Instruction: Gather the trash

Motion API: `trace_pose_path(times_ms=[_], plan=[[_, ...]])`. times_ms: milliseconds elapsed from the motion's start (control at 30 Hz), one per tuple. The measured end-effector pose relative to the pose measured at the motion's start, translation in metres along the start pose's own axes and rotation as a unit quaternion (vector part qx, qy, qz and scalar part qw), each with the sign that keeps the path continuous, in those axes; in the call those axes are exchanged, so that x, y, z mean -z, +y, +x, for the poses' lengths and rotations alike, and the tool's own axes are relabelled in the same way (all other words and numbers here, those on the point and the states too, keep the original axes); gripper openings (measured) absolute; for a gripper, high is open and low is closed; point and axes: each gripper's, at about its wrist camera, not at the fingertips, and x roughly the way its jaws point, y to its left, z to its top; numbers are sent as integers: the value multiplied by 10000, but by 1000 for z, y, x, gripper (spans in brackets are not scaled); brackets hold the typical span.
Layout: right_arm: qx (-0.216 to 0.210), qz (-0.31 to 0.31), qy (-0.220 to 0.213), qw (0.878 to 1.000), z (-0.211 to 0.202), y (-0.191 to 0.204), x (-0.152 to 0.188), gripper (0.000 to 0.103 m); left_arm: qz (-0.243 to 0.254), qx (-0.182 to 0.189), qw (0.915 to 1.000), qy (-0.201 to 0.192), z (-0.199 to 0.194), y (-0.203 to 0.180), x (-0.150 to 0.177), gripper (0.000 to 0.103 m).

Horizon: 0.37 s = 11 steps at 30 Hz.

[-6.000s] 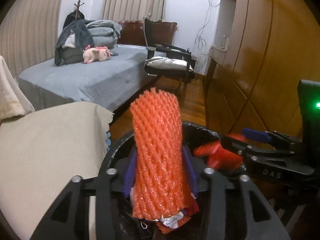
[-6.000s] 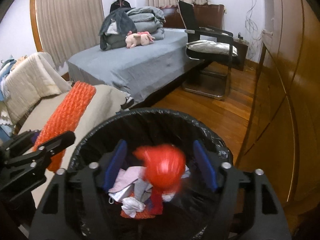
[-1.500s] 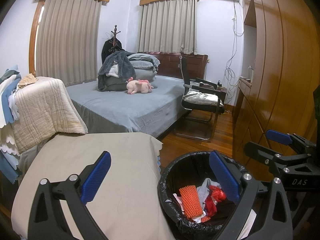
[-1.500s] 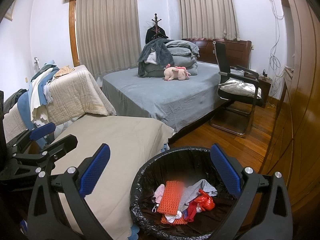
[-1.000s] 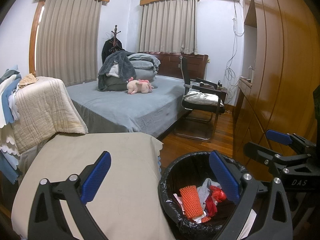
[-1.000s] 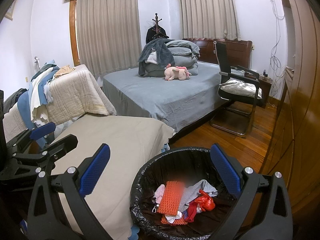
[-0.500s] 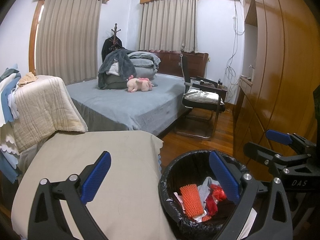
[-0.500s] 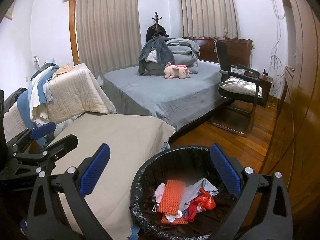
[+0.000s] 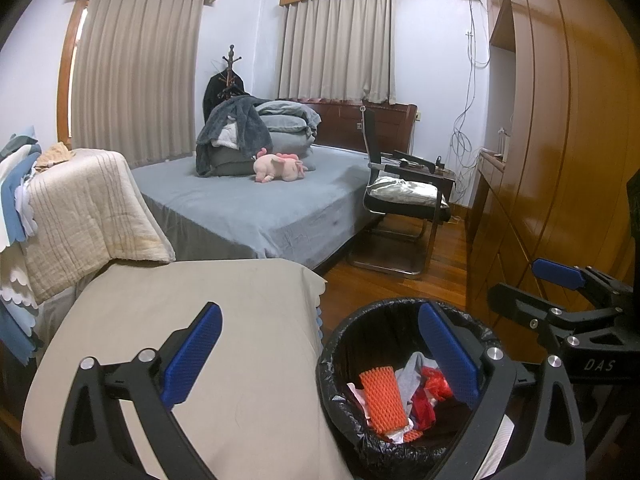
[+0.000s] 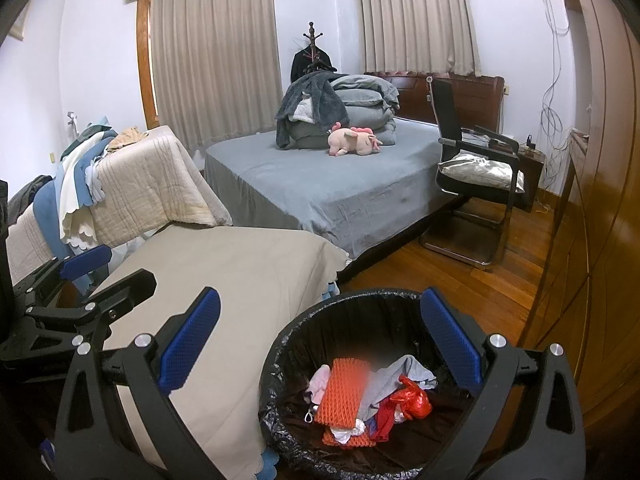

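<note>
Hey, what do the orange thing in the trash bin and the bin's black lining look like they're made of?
Orange sleeve: likely foam netting, matte, judging by its open diamond mesh. Black lining: apparently thin plastic film, glossy, crinkled and folded over the trash bin rim.

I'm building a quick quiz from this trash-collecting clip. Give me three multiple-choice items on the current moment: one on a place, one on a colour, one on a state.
1. Where is the orange foam net?
A. on the bed
B. in the trash bin
C. on the chair

2. What colour is the bin liner?
A. white
B. blue
C. black

3. How are the left gripper and the right gripper?
A. both open and empty
B. both clamped on trash
C. one open, one shut

Answers: B, the net lies among the trash inside the bin; C, black plastic drapes over the rim; A, each gripper's blue pads stand wide apart with nothing between them.
</note>
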Motion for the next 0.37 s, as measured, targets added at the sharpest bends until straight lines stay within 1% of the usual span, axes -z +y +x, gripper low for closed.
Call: trace_pose_path(times_ms=[367], plan=[[2,-3,13,10000,1,0,2,98,-7,8,10000,17,1,1,2,97]])
